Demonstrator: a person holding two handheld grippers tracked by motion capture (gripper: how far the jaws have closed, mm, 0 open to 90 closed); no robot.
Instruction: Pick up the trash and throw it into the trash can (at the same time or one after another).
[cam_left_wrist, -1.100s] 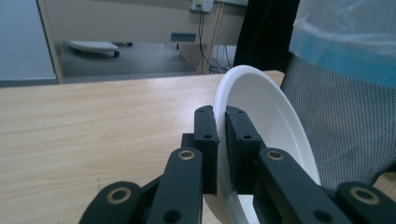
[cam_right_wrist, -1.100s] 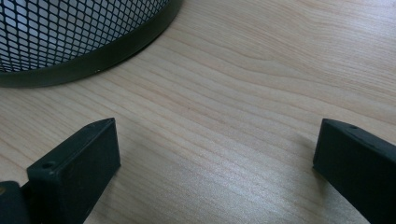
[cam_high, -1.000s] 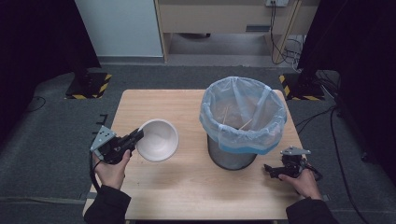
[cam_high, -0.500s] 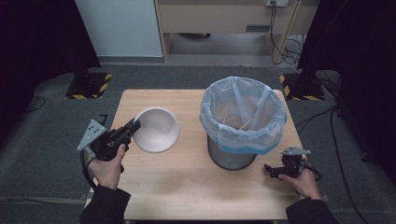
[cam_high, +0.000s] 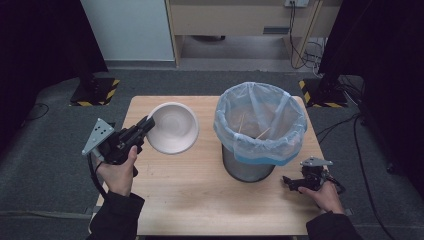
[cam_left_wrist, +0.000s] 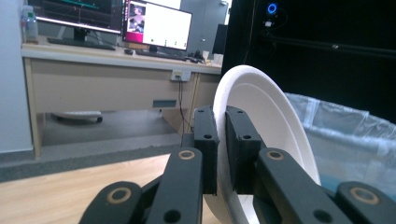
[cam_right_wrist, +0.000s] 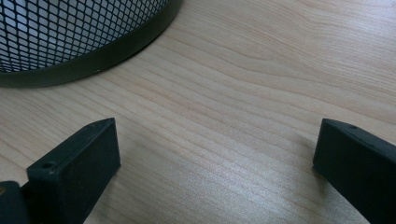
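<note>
Left tool (cam_high: 145, 126) is clamped on the rim of the white bowl (cam_high: 173, 127), its two black jaws pinching the edge from either side, as the left gripper view makes plain. In the high view the bowl hangs tilted above the left half of the table (cam_high: 200, 200), its hollow turned up and toward the camera, and nothing can be made out inside it. So the pick-up looks done, and the carry seems only partway, since the bowl is near the bin (cam_high: 260, 131) but clearly short of its rim. That bin stands to the right, lined with a pale blue bag (cam_high: 247, 145), with a couple of thin sticks lying inside. What is likely left is bringing the bowl over the opening and tipping or dropping it. Farthest right, the right tool (cam_high: 290, 182) rests low on the table just beside the bin's mesh base, jaws spread wide and holding nothing.
</note>
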